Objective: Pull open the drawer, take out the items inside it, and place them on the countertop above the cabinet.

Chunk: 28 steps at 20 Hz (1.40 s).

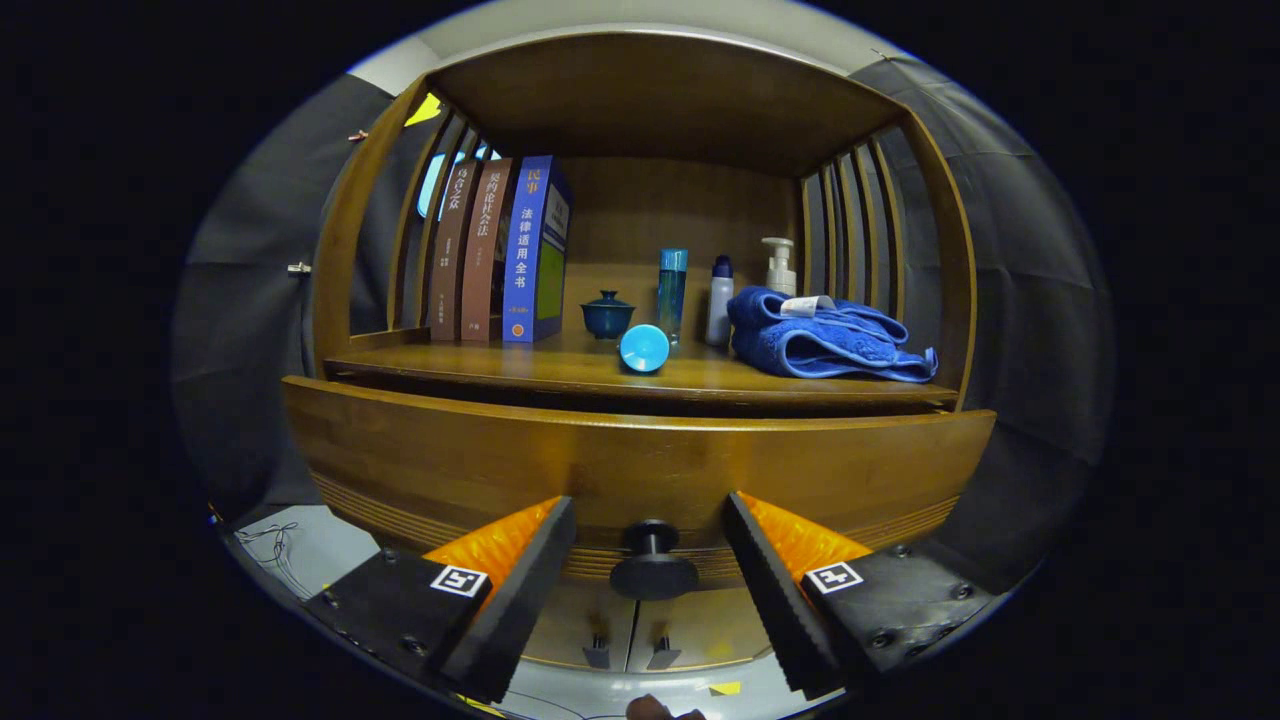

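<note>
Two fingers of the tongs are held apart, with the knob of the drawer seen between them, untouched. The drawer's inside is hidden. On the worktop above, books, bottles and a towel are seen; Chinese spine titles are too small to be read surely.

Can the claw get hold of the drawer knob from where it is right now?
Probably yes. The claw is open with the drawer knob sitting between its fingers, and nothing lies between them, so closing should grip it.
</note>
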Each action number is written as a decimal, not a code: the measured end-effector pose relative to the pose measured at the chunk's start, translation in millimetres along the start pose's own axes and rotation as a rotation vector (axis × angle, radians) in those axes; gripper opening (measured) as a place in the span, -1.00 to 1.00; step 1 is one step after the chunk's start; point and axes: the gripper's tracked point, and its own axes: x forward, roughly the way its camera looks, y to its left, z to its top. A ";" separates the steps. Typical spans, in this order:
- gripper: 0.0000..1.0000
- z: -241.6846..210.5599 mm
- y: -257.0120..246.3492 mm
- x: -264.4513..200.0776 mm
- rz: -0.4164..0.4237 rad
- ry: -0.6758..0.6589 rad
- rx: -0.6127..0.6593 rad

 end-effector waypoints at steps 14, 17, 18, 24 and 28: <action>1.00 22.3 0.8 21.2 0.017 0.000 0.019; 0.99 66.9 -2.4 5.7 0.021 -0.054 0.015; 0.99 86.6 -3.4 -2.8 0.023 -0.084 0.010; 0.98 190.9 2.1 -74.8 0.051 -0.222 0.005; 0.98 239.7 7.7 -129.2 0.082 -0.255 0.018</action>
